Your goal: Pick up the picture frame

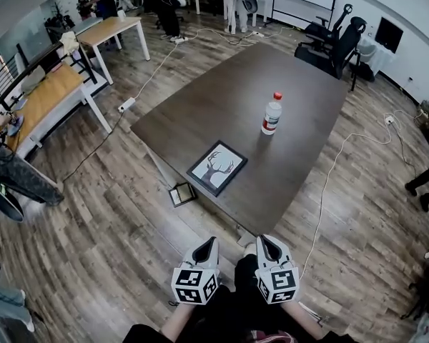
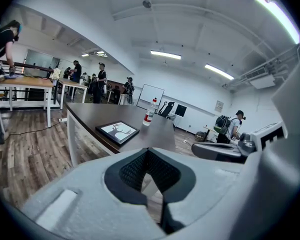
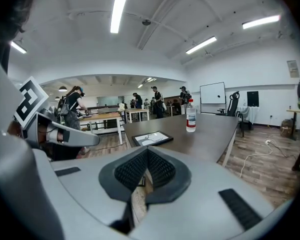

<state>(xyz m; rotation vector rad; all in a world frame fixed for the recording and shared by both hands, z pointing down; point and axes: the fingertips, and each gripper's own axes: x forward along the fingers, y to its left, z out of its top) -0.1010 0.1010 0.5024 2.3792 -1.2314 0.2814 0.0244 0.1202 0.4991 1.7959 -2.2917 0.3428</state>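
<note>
A wood-plank floor (image 1: 93,213) fills the room, and a long dark bench (image 1: 272,84) stands on it, running from the near centre away to the far right. Light wooden tables (image 1: 114,28) stand at the far left, with several people around them. Black office chairs (image 1: 339,38) sit at the bench's far right end. A white cable (image 1: 329,184) trails across the floor to the right of the bench.

The left tool (image 1: 211,243) and the right tool (image 1: 262,241) are held side by side in the near centre. Both are over the floor, short of the bench's near corner and pointing toward it. Each carries its cube of square markers on the near side. In each tool's own view the two jaws are pressed together with nothing between them.

The picture frame (image 1: 217,168) lies flat on the bench close to its near left edge. It is dark-rimmed with a pale picture of a deer, and it is well apart from both tools. A clear bottle (image 1: 272,114) with a red cap and a red label stands upright farther along the bench, to the right of the frame. A small square object (image 1: 181,194) lies on the floor just left of the bench's near edge.
</note>
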